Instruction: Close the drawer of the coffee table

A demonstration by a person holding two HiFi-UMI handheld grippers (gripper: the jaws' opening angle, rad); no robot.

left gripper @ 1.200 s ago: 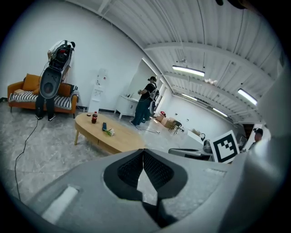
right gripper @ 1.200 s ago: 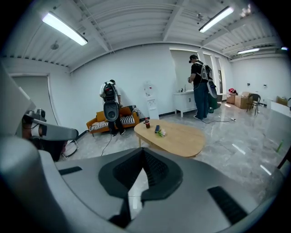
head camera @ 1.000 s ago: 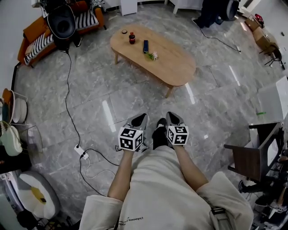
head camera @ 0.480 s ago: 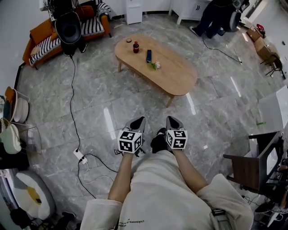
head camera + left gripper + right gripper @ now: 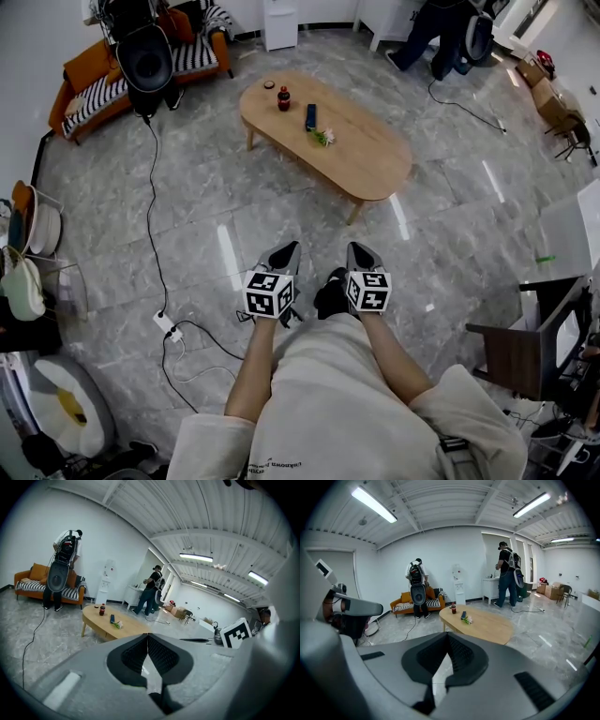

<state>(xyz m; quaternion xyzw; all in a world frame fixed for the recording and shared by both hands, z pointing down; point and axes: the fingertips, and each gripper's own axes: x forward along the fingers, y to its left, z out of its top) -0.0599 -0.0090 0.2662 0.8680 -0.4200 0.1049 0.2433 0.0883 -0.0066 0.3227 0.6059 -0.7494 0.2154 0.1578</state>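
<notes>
A grey marble tile floor (image 5: 187,234) fills the room. The oval light-wood coffee table (image 5: 366,150) stands well ahead of the person, and no drawer can be made out on it. An orange sofa with striped cushions (image 5: 89,80) sits beyond. The left gripper (image 5: 292,246) and right gripper (image 5: 358,248) hang side by side, each with jaws pressed together on nothing. A dark red-capped bottle (image 5: 283,98) stands upright on the table.

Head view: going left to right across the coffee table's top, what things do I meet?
On the coffee table: small dark round object → bottle → dark flat rectangular item → small flower sprig.
</notes>
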